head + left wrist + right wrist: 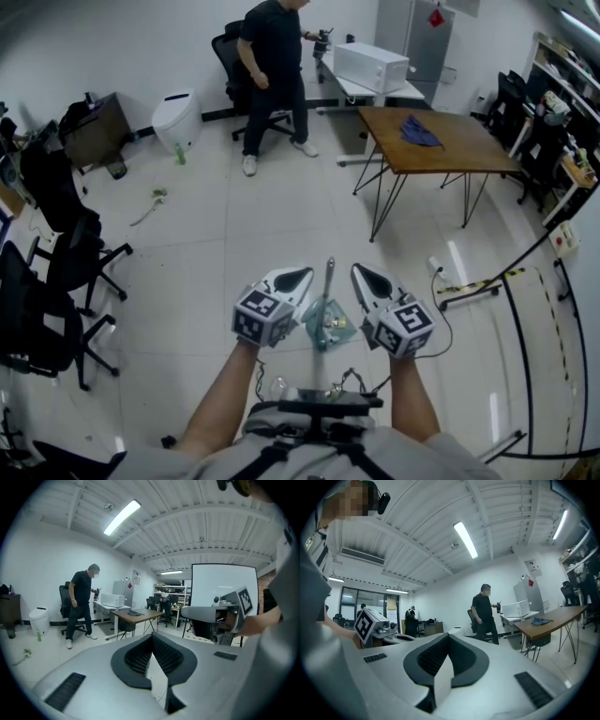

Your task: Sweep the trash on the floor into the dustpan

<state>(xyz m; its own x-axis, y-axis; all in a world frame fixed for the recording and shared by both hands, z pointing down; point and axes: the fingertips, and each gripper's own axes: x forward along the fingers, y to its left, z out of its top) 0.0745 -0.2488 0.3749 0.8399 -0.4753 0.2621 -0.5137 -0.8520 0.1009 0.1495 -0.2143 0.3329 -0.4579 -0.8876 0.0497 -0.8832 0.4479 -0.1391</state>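
Looks mostly swept to me

Your left hand-held gripper (296, 276) and right hand-held gripper (364, 276) are shut on nothing; the dustpan (320, 330) on the floor (211, 281) holds trash (335, 323) — one green scrap (150, 204) lies well apart.

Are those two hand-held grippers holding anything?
No, nothing is held. The left hand-held gripper and the right hand-held gripper are both shut, with nothing between their jaws.

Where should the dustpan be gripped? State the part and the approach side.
Take the slim grey handle of the teal dustpan, probably from the near side. It is the only narrow part, it runs straight between the left gripper and right gripper, and the pan holds trash. Both are shut; open first.
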